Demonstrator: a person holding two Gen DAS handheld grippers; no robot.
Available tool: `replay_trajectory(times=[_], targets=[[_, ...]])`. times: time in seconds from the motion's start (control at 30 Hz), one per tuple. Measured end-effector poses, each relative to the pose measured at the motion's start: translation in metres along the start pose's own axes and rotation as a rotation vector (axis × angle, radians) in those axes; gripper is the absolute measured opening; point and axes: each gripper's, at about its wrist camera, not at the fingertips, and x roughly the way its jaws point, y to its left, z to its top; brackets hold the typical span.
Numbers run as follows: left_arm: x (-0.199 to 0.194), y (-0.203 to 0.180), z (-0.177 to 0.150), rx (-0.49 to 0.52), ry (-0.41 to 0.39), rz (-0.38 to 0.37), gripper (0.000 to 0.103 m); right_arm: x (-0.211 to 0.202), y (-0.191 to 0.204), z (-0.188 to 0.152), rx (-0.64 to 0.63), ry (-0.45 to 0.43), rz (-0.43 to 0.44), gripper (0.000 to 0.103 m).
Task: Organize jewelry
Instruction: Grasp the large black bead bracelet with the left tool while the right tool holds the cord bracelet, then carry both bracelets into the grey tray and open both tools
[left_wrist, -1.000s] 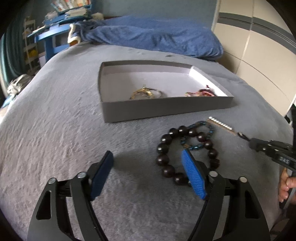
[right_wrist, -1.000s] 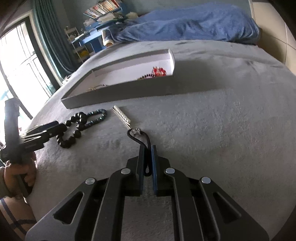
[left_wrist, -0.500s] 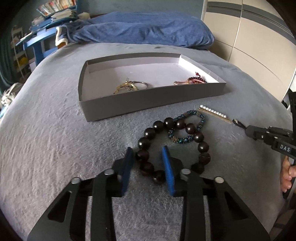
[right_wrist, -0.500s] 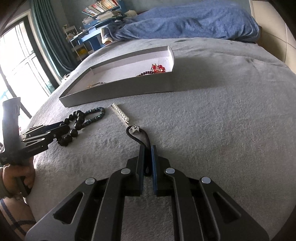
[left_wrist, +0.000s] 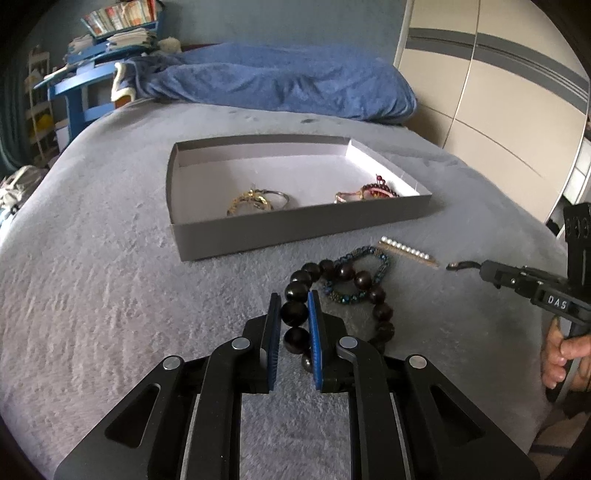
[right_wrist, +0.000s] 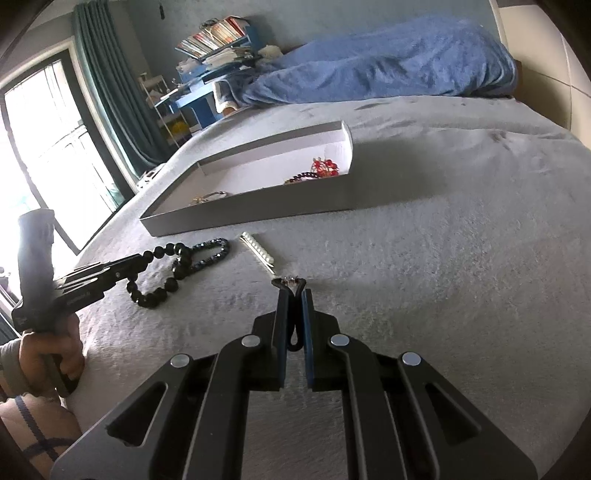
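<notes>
Beads of the dark wooden bracelet (left_wrist: 334, 295), lower centre of frame, sit pinched in my left gripper (left_wrist: 292, 328), whose jaws have just been closing. I lift slowly, clearing the blue bracelet (left_wrist: 360, 275), toward the grey tray (left_wrist: 295, 230). My right gripper (right_wrist: 293, 325) clenches a black cord (right_wrist: 294, 314).

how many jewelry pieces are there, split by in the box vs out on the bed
In the grey box: 2, a gold piece and a red beaded piece
On the bed: 4, a dark bead bracelet gripped by the left gripper, a blue beaded bracelet, a pearl bar clip and a black cord clamped in the right gripper
Total: 6
</notes>
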Motion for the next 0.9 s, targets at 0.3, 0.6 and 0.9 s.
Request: replay_trajectory(times=[0.3, 0.6, 0.9], targets=[[-0.022, 0.002, 0.01, -0.005, -0.039, -0.021, 0.015, -0.003, 0.005, 0.003, -0.013, -0.017, 0.009, 0.007], [-0.044, 0.001, 0.039, -0.021, -0.098, -0.064, 0.015, -0.014, 0.012, 0.023, -0.028, -0.074, 0.033, 0.007], [-0.051, -0.001, 0.06, -0.033, -0.136, -0.073, 0.015, -0.015, 0.016, 0.047, -0.052, -0.097, 0.03, 0.007]])
